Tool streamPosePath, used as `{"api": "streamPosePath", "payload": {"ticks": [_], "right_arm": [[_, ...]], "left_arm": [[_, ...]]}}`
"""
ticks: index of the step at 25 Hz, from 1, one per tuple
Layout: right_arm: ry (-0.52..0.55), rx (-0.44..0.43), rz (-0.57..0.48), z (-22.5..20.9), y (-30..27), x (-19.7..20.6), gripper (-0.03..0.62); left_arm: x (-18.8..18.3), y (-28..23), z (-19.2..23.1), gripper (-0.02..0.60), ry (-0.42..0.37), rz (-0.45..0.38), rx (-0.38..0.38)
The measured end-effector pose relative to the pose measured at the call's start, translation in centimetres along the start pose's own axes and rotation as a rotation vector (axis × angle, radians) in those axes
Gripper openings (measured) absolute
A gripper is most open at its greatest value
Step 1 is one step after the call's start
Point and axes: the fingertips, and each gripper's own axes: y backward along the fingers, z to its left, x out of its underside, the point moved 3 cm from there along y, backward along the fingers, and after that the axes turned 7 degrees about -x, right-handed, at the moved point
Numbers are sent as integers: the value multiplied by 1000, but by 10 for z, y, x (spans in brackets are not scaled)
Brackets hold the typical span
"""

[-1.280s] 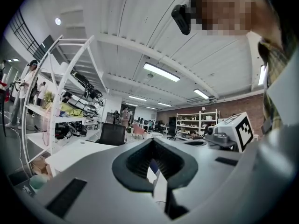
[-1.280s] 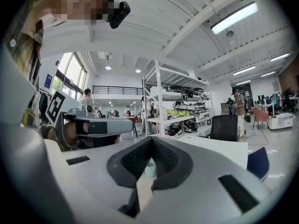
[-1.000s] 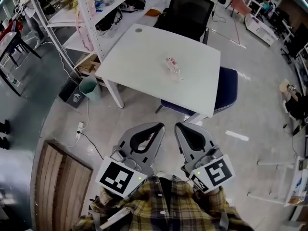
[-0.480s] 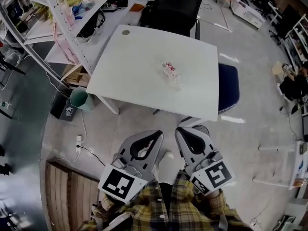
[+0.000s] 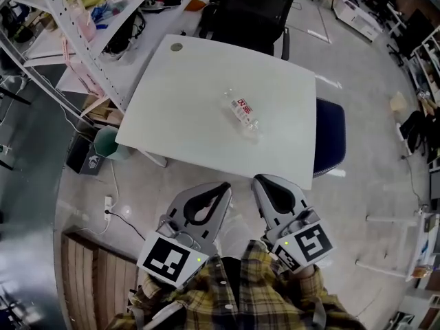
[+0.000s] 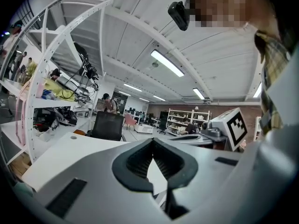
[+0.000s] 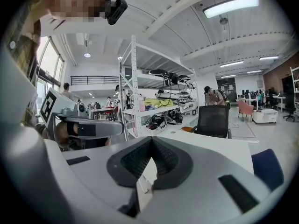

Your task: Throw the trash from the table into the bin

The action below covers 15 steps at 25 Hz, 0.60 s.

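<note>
A clear plastic bottle [image 5: 242, 112] with a red label lies on its side near the middle of the white table [image 5: 199, 95]. A small round thing [image 5: 177, 47] sits at the table's far left corner. A pale green bin [image 5: 107, 143] stands on the floor by the table's left leg. My left gripper [image 5: 225, 184] and right gripper [image 5: 256, 179] are side by side, short of the table's near edge, both shut and empty. In the left gripper view the left gripper [image 6: 152, 141] has its tips together; the right gripper [image 7: 151, 140] looks the same in its own view.
A black office chair [image 5: 251, 9] stands at the table's far side and a blue chair [image 5: 330, 136] at its right. White shelf racks [image 5: 75, 26] run along the left. A dark box [image 5: 81, 158] sits beside the bin, a power strip [image 5: 108, 205] and a wooden panel [image 5: 89, 273] on the floor.
Both grippers have come closer to the table's near edge, still shut and side by side. The bottle lies where it was on the table.
</note>
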Motion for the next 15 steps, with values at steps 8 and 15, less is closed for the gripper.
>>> {"api": "streamPosePath", "payload": {"ticks": [8,15], "right_arm": [[46,7,-23,-83,-48,-34,-2],[49,53,-47,-147,-58,-51,-2]], "left_arm": [[-42,-87,38,9,-34,-41,-13],[-60,-149,47,11,-59,-45,-6]]}}
